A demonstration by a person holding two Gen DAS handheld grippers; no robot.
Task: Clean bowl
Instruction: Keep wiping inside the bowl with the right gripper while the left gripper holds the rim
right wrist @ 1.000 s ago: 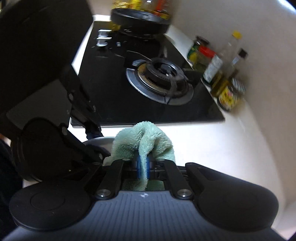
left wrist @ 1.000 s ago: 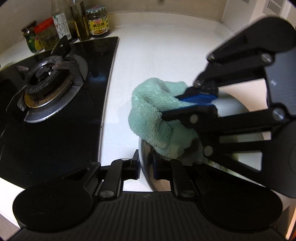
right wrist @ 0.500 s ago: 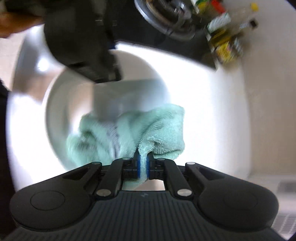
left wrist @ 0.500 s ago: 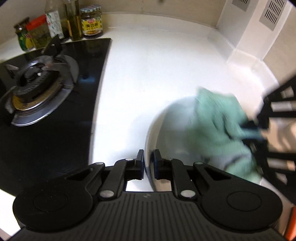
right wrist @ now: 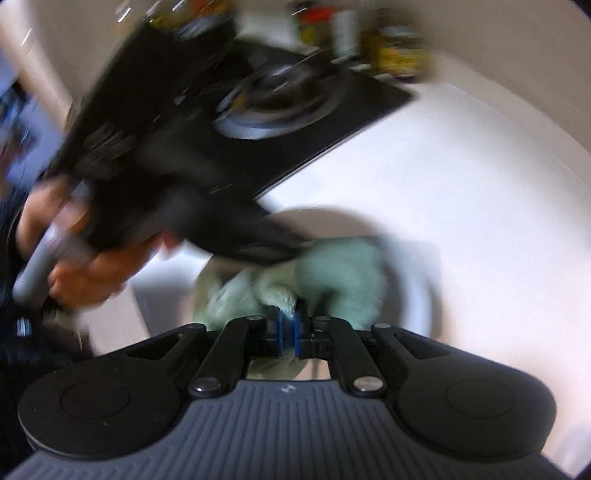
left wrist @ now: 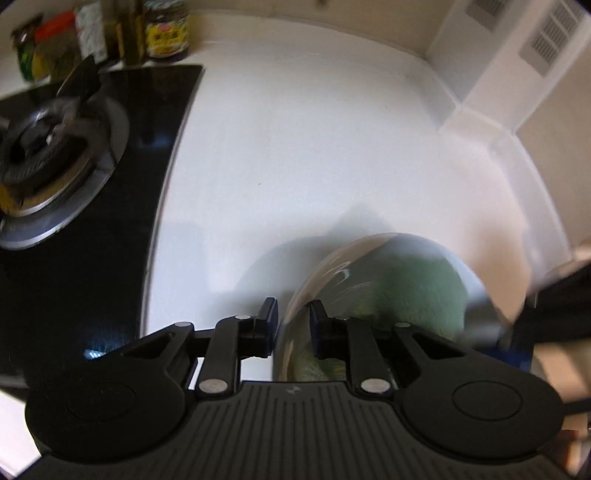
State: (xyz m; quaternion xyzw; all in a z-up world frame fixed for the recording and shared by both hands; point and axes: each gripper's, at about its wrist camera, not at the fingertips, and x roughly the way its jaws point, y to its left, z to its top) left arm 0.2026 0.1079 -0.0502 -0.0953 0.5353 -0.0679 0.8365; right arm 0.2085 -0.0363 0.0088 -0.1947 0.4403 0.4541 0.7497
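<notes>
A metal bowl (left wrist: 476,284) sits on the white counter, low and right in the left wrist view. My left gripper (left wrist: 293,319) is shut on its near rim, one finger inside and one outside. A mint green cloth (left wrist: 417,291) lies inside the bowl. In the right wrist view my right gripper (right wrist: 288,325) is shut on the green cloth (right wrist: 340,280), pressed into the bowl (right wrist: 410,295). The left gripper's black body (right wrist: 177,192) crosses the upper left there. That view is blurred.
A black gas hob with a burner (left wrist: 48,158) lies to the left. Jars and bottles (left wrist: 166,29) stand at the back wall behind it. White counter (left wrist: 314,147) stretches beyond the bowl. A wall with vents (left wrist: 546,40) rises at the right.
The right gripper has swept the cloth round inside the bowl, from the far side to deep in the bowl. The left gripper has kept its hold on the rim.
</notes>
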